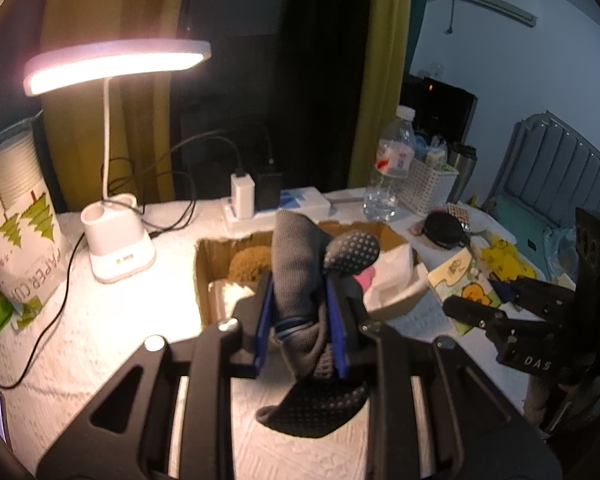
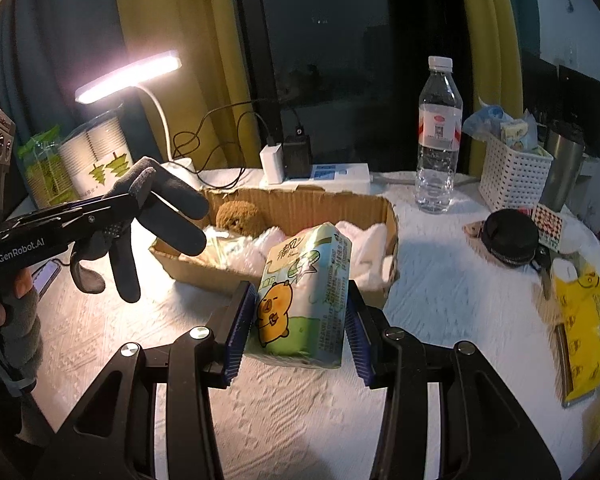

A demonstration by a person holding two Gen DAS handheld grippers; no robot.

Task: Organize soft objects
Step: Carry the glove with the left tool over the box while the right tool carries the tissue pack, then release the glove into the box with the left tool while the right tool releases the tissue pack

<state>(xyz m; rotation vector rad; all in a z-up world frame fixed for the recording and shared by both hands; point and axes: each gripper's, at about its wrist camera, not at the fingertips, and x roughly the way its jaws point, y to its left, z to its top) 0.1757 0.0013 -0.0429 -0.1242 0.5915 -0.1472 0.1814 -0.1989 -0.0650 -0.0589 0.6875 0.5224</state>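
Note:
My left gripper is shut on a dark grey glove with dotted grip patches; its fingers hang below and stick up above the blue pads. The right wrist view has this glove dangling just left of the cardboard box. My right gripper is shut on a green tissue pack with a yellow cartoon animal, held just in front of the box's near wall. Inside the box lie a brown plush and white soft items.
A lit desk lamp stands left of the box, with cables and a charger behind it. A water bottle, white basket, black pouch and yellow bag lie to the right. A paper-cup sleeve stands far left.

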